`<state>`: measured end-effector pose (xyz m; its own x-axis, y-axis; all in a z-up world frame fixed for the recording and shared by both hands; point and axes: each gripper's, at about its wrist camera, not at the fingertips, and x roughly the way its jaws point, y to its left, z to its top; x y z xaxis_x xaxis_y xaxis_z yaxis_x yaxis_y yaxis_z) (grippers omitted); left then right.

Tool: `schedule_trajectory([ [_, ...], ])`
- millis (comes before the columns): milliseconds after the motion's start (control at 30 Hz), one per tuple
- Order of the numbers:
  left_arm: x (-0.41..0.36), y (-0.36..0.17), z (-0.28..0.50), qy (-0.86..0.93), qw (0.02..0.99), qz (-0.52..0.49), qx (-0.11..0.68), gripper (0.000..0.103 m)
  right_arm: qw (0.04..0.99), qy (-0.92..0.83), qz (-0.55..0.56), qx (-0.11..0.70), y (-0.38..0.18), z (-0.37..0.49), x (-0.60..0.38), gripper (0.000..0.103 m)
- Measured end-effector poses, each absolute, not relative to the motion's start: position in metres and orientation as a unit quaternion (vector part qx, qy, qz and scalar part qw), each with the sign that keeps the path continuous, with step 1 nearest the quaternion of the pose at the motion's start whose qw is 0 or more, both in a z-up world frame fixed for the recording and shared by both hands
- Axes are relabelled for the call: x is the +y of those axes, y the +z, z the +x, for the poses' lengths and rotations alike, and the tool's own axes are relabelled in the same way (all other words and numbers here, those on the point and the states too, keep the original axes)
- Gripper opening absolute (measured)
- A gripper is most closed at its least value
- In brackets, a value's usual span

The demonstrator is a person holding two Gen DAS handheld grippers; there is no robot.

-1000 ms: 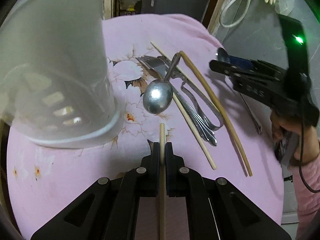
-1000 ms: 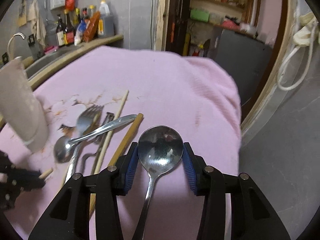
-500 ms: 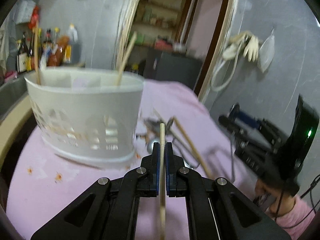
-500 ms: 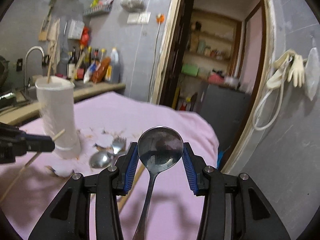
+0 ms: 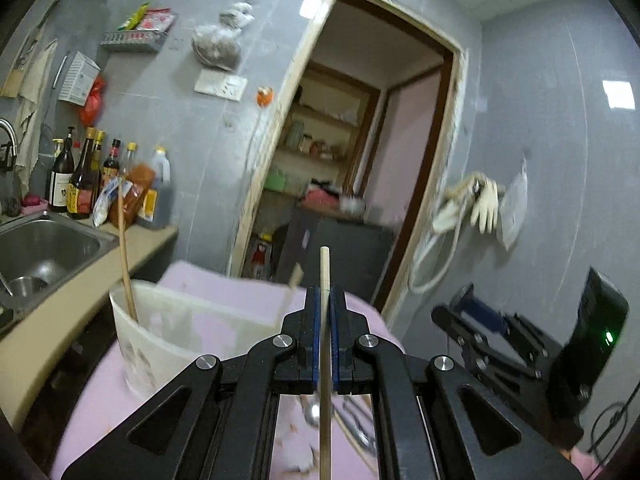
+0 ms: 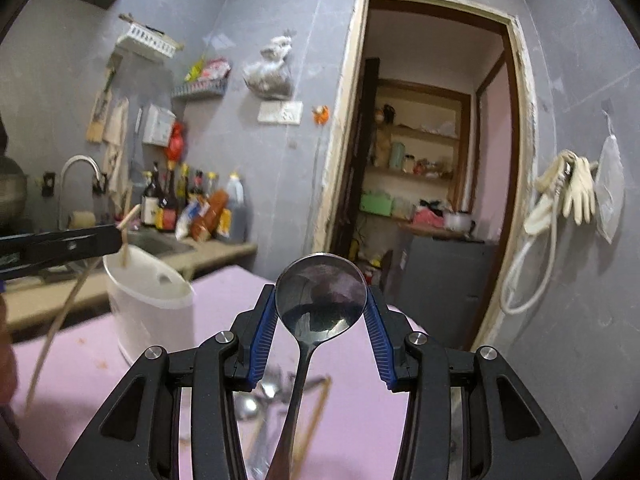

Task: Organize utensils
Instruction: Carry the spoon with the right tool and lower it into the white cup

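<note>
My left gripper [image 5: 325, 300] is shut on a wooden chopstick [image 5: 325, 360] that stands upright between the pads, raised above the pink table. The white utensil holder [image 5: 160, 336] stands to its lower left with a chopstick [image 5: 126, 264] leaning in it. My right gripper [image 6: 320, 300] is shut on a metal spoon [image 6: 320, 300], bowl up, held high. In the right wrist view the holder [image 6: 152, 304] is to the left, and the left gripper [image 6: 60, 246] hangs beside it with its chopstick [image 6: 60, 320] slanting down. Loose spoons and chopsticks [image 6: 264, 404] lie on the cloth below.
A steel sink [image 5: 40, 248] and a counter with sauce bottles [image 5: 100, 184] are at the left. A doorway [image 6: 424, 184] with shelves is behind the table. Rubber gloves [image 6: 568, 192] hang on the right wall. The pink cloth [image 6: 100, 360] covers the table.
Both grippers have tilted up and risen from the table with their utensils. The left gripper's chopstick now stands near the holder's rim. The loose utensils have dropped out of the main view.
</note>
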<state>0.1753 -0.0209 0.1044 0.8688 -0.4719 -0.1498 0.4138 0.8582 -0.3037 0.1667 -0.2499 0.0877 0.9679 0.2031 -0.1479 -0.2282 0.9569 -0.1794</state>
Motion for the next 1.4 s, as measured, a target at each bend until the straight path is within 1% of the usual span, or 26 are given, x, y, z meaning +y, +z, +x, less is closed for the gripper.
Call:
schedule_trajectory([
  [200,0.037,0.137,0.215,-0.212,0.955,-0.179,0.107,0.003,0.986,0.147,-0.078,0.013,0.125,0.172,-0.211,0.041],
  [367,0.071,0.15,0.238,-0.163,0.964,-0.2,0.062,0.003,0.985,0.163,-0.051,-0.029,0.146,0.186,-0.178,0.041],
  [567,0.109,0.142,0.264,-0.105,0.966,-0.235,0.012,0.003,0.987,0.147,-0.021,-0.066,0.136,0.212,-0.15,0.041],
  [733,0.124,0.122,0.283,-0.067,0.962,-0.263,0.01,0.003,0.989,0.127,-0.005,-0.069,0.114,0.228,-0.147,0.041],
  [833,0.124,0.111,0.286,-0.052,0.96,-0.275,0.008,0.003,0.991,0.123,-0.007,-0.055,0.1,0.237,-0.145,0.041],
  [1100,0.108,0.098,0.272,-0.045,0.97,-0.237,-0.006,0.003,0.991,0.129,-0.025,-0.016,0.068,0.245,-0.145,0.041],
  [1400,0.104,0.084,0.27,-0.083,0.972,-0.219,0.033,0.003,0.989,0.141,-0.031,0.013,0.056,0.242,-0.149,0.041],
])
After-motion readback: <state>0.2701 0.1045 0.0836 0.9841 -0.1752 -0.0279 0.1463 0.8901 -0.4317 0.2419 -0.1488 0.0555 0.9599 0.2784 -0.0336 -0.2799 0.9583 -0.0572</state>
